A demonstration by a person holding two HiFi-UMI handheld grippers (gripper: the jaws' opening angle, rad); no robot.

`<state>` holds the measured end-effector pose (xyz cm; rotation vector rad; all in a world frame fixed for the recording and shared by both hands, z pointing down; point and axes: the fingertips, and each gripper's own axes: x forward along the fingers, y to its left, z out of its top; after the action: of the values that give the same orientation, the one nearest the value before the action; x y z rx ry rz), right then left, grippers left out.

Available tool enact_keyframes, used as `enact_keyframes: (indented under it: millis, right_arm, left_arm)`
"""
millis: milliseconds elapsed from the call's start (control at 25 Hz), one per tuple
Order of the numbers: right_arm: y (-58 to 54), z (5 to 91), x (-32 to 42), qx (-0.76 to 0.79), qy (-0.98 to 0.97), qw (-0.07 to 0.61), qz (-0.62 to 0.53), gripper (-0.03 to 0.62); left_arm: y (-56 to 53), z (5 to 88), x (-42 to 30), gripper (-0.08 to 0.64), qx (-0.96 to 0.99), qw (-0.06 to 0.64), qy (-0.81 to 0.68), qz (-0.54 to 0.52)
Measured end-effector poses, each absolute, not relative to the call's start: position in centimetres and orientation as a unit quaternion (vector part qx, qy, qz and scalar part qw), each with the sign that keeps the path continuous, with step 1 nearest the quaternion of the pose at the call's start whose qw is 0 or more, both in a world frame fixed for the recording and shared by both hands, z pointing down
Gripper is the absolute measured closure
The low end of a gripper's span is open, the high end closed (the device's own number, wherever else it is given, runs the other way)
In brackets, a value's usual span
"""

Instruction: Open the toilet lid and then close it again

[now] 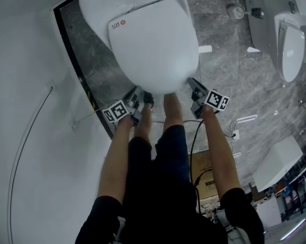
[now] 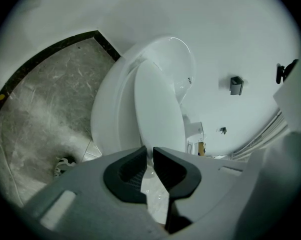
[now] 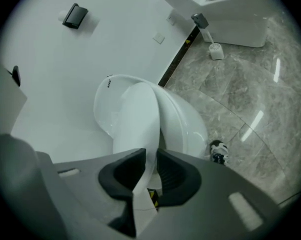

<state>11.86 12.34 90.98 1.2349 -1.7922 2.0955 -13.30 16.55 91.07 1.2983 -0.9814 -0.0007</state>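
One glossy oval lid (image 1: 158, 50), marbled floor (image 1: 234, 80)

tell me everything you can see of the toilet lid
The lid is white, glossy and oval, and looks like plastic. A small label with a red mark sits near its hinge end. It is tilted partly up, with its front edge lifted clear of the bowl and its back still hinged. The left gripper and right gripper each clamp its front edge, one on either side.
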Motion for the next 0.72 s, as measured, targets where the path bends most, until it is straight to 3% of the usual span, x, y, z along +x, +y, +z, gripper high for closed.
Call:
enact_keyframes:
  millis: [200,720]
  right_arm:
    - [11.6,89.4,10.9,0.355,-0.585,-0.025,0.729,0.526]
    - [9.9,82.0,10.7,0.302,-0.597,-0.083,0.739,0.554]
  left_arm:
    - [16.6,90.1,-13.5,0.520,0.577,0.692,-0.434,-0.029]
    - [14.8,83.6,-13.5,0.515,0.604,0.699,-0.382,-0.037]
